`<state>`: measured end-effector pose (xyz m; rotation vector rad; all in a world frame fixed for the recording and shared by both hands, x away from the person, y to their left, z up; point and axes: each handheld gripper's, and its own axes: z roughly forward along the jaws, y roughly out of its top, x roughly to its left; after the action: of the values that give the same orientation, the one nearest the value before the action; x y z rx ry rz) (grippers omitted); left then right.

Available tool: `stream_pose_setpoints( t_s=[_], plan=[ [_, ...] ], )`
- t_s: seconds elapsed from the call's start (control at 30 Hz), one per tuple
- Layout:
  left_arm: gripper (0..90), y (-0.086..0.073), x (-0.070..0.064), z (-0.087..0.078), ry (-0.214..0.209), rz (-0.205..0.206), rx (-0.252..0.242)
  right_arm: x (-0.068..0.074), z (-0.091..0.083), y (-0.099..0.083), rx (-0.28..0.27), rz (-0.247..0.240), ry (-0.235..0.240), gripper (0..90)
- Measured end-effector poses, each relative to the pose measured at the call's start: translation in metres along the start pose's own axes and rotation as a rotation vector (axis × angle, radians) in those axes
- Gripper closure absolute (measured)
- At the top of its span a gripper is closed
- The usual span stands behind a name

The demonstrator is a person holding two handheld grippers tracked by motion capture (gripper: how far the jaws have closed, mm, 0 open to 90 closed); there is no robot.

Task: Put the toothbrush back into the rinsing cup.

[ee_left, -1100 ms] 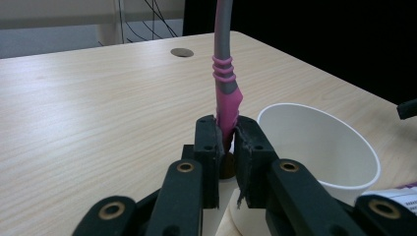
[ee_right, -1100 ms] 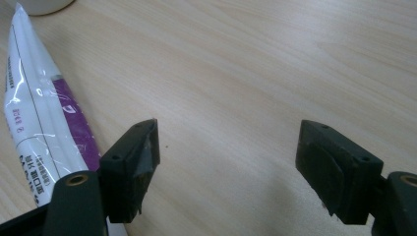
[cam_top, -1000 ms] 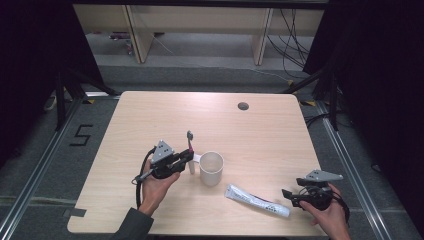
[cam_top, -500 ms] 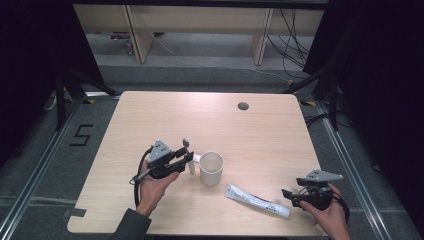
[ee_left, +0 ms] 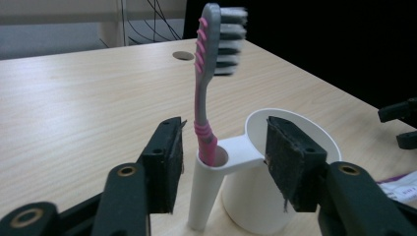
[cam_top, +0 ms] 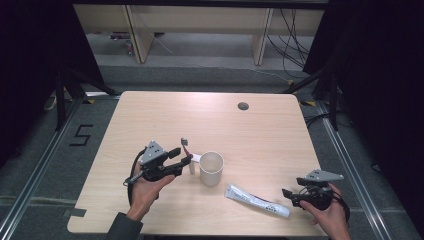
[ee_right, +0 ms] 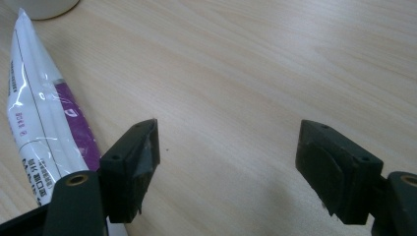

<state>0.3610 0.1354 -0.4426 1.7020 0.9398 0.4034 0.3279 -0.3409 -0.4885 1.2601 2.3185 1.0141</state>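
Observation:
A pink and grey toothbrush (ee_left: pixel 201 88) stands upright in the white side tube (ee_left: pixel 204 196) of a white cup (ee_left: pixel 248 206). My left gripper (ee_left: pixel 223 157) is open, one jaw on each side of the handle and clear of it. In the high view the toothbrush (cam_top: pixel 186 146) and cup (cam_top: pixel 211 167) sit mid-table, with the left gripper (cam_top: pixel 181 156) just to their left. A white and purple toothpaste tube (cam_top: pixel 256 200) lies flat at the front right. My right gripper (cam_top: pixel 291 197) is open just right of that tube's end. The right gripper (ee_right: pixel 226 152) has bare table between its jaws and the toothpaste (ee_right: pixel 39 123) to its left.
A round cable hole (cam_top: pixel 243 106) sits in the wooden table (cam_top: pixel 150 115) near its far edge. Dark floor with a "5" mark (cam_top: pixel 81 135) lies to the left. Wooden shelving and cables stand beyond the table. The right gripper (ee_left: pixel 401 123) shows far off in the left gripper view.
The toothbrush has come down from its raised position in the left gripper and now stands in the cup's side tube. The left gripper has opened and drawn slightly left. The right hand stayed still.

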Motion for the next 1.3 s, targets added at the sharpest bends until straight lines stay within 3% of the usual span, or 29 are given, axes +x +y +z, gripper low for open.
stream_pose_setpoints(
  t_s=[0.2,0.33,0.4,0.57,0.9,1.03,1.3],
  plan=[
    [41.4,-0.002,0.0,-0.011,-0.005,-0.001,0.055,-0.001,0.001,0.0,-0.005,-0.017,0.003,25.4],
    [39.1,-0.003,0.001,-0.017,-0.01,0.017,0.097,0.0,0.0,0.0,0.0,-0.001,0.004,25.4],
    [38.0,-0.004,0.001,-0.02,-0.009,0.021,0.112,-0.002,0.001,0.0,-0.009,-0.028,0.001,25.4],
    [34.5,-0.011,0.005,-0.026,-0.004,0.033,0.147,-0.001,0.0,0.0,-0.001,-0.008,0.003,25.4],
    [31.1,-0.026,0.008,-0.035,0.002,0.016,0.151,-0.002,0.001,0.0,-0.01,-0.03,0.002,25.4],
    [26.8,-0.031,0.007,-0.039,-0.001,0.016,0.156,0.0,0.0,0.0,0.0,0.001,0.001,25.4],
    [19.8,-0.044,0.003,-0.046,0.0,0.02,0.174,0.0,-0.001,0.0,-0.005,-0.004,-0.003,25.4]
  ],
)
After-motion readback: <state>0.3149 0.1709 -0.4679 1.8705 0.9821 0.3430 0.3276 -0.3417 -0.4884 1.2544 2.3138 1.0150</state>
